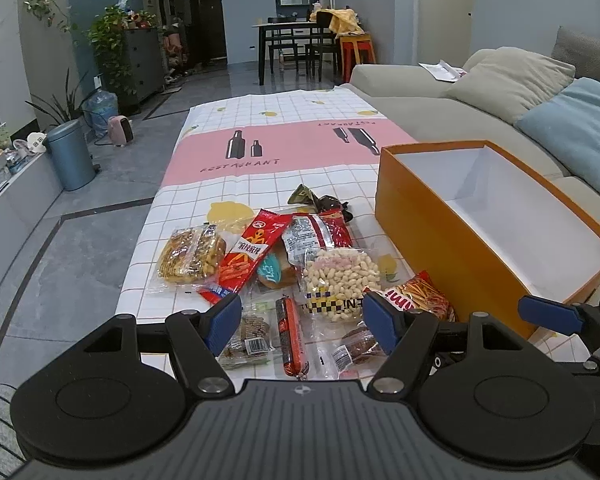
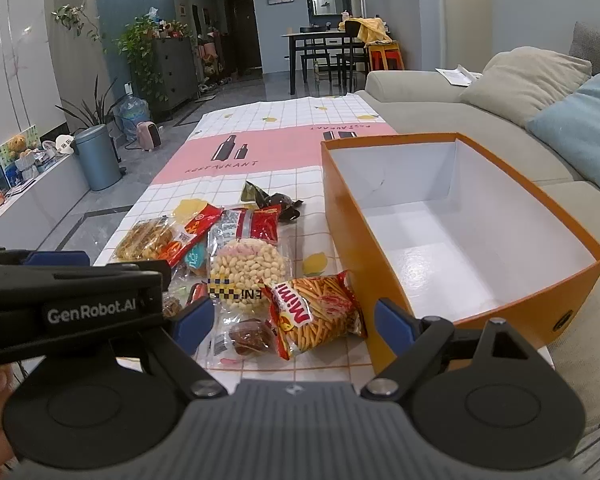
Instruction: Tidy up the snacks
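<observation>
Two hand-held grippers, left (image 1: 302, 322) and right (image 2: 294, 322), both agape, empty, one orange box (image 2: 384, 240)

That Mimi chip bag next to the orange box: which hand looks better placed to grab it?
Probably the right. The right tool is open with the chip bag lying between its fingers, and the orange box is just beside it. The left tool points at other snacks.

Glossy crinkled plastic snack packets (image 2: 316, 312) on a printed cloth-covered worktop (image 1: 260, 184); matt orange cardboard box (image 2: 352, 216), smooth white inside
</observation>
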Demonstrator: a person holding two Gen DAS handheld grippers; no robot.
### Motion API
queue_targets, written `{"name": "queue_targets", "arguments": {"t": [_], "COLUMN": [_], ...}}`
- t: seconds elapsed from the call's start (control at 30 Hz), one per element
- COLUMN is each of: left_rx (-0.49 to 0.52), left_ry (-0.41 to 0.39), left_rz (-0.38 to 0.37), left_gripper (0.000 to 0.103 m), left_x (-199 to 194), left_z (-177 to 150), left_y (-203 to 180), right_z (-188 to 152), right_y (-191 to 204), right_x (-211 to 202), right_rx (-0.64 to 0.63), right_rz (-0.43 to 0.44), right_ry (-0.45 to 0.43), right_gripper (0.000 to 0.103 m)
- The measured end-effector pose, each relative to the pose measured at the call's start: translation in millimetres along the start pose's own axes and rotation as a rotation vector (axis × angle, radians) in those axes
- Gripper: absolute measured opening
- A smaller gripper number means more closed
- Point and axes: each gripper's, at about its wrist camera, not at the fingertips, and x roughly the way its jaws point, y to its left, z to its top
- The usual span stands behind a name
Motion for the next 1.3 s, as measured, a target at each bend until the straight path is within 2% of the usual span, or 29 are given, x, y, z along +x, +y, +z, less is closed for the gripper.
{"name": "queue_targets", "arguments": {"t": [0.17, 0.37, 0.53, 0.6, 0.7, 0.83, 0.97, 1.1, 1.2, 1.27, 1.3], "left_rx": [0.022, 0.031, -0.028, -0.041, -0.051, -0.076, -0.075, -0.077, -0.083, -0.1, -0.103], "left_ry": [-0.007, -0.006, 0.058, 0.079, 0.106, 0.141, 0.141, 0.111, 0.106, 0.114, 0.119], "left_rz": [0.003, 0.05, 0.062, 0.071, 0.092, 0.086, 0.063, 0.024, 0.02, 0.01, 0.008], "left_gripper": [0.082, 0.082, 0.082, 0.082, 0.082, 0.082, 0.082, 0.082, 0.082, 0.082, 0.082], "left_x": [-2.5, 0.9, 17.0, 23.3, 31.5, 39.0, 37.5, 32.7, 31.5, 33.8, 34.9], "left_z": [3.4, 13.2, 19.1, 18.4, 17.0, 14.3, 13.5, 14.4, 14.0, 13.1, 12.7], "left_y": [5.0, 28.0, 60.2, 69.3, 78.1, 84.1, 83.7, 83.1, 83.7, 84.2, 84.5], "right_z": [-2.2, -8.8, -12.9, -14.5, -16.8, -20.1, -15.1, -17.0, -19.6, -20.6, -20.6], "right_y": [0.8, 12.1, 28.8, 37.2, 46.0, 61.0, 53.6, 64.9, 69.9, 69.1, 68.5], "right_x": [-3.1, -7.1, 3.1, 11.2, 27.3, 50.5, 76.6, 98.0, 119.4, 129.6, 130.6], "right_rx": [0.012, -0.03, -0.039, -0.061, -0.079, -0.257, -0.2, -0.287, -0.344, -0.353, -0.353], "right_rz": [0.014, 0.046, 0.104, 0.098, 0.019, -0.216, -0.21, -0.3, -0.373, -0.381, -0.377], "right_ry": [-0.014, -0.061, -0.043, -0.032, -0.017, -0.087, -0.008, 0.034, 0.078, 0.111, 0.107], "right_gripper": [0.085, 0.085, 0.086, 0.086, 0.086, 0.086, 0.083, 0.08, 0.07, 0.061, 0.06]}}
